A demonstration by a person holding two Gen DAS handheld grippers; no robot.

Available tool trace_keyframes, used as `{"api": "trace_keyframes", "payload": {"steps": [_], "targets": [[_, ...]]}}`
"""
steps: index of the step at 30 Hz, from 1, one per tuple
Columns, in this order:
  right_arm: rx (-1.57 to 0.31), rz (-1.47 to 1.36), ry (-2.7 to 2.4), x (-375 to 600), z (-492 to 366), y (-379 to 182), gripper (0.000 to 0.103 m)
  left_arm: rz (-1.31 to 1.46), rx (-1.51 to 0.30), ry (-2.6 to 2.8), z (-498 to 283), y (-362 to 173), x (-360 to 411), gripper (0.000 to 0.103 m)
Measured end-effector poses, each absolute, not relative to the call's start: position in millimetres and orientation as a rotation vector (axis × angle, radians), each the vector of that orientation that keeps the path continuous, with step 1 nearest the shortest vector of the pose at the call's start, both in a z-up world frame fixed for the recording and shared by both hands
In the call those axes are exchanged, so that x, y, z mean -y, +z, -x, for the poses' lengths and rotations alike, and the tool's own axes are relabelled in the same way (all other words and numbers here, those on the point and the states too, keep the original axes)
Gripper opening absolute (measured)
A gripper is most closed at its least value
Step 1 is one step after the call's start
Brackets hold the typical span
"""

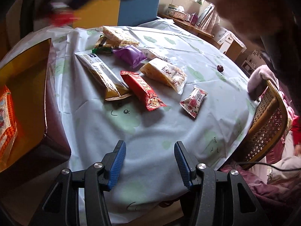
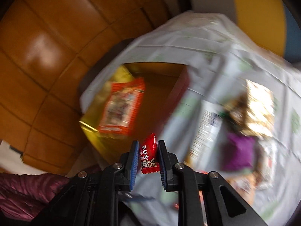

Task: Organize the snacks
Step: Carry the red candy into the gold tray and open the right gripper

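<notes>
Right gripper (image 2: 148, 155): jaws closed on a small red foil candy wrapper with white lettering (image 2: 148, 155), pinched upright between the blue ribbed pads (image 2: 133, 162), its crimped top end poking out past the fingertips. Beyond it, blurred, the open gold-lined cardboard box (image 2: 160, 86) sits at the tablecloth's edge and holds an orange-patterned snack packet (image 2: 121, 107). Left gripper (image 1: 150, 151): jaws spread wide, holding nothing, above the near part of the pale blue tablecloth with green cartoon prints (image 1: 146, 131). Mid-cloth lie a long red wrapper with gold characters (image 1: 144, 91), a small pink-and-white candy packet (image 1: 193, 101), a clear bag of yellow crisp cake (image 1: 165, 73), then a purple pouch (image 1: 129, 55).
</notes>
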State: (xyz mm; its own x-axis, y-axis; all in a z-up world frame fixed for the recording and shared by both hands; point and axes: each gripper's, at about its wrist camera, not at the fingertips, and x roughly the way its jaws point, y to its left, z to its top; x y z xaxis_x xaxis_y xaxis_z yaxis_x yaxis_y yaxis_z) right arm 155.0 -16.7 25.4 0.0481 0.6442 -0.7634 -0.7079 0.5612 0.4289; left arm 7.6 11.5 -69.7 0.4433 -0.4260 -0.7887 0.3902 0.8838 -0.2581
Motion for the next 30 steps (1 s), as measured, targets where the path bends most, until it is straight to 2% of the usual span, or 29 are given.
{"api": "trace_keyframes", "payload": {"steps": [3, 4, 5, 6, 13, 30], "targets": [[-1.127, 0.095, 1.084, -20, -152, 29, 0.024, 0.052, -0.990, -0.510, -7, -70, -13, 0.054], [-1.141, 0.106, 1.096, -30, -152, 27, 0.027, 0.056, -0.990, -0.510, -7, -70, -14, 0.054], [-1.155, 0.112, 1.104, -38, -152, 24, 0.035, 0.057, -0.990, -0.510, -7, -70, -14, 0.054], [-1.163, 0.119, 1.086, -45, -153, 21, 0.038, 0.059, -0.989, -0.510, -6, -70, -14, 0.054], [-1.146, 0.059, 1.028, -30, -158, 16, 0.038, 0.050, -0.990, -0.504, -6, -71, -13, 0.054], [-1.179, 0.014, 0.674, 123, -160, -18, 0.038, -0.005, -0.998, -0.480, -6, -71, -6, 0.056]]}}
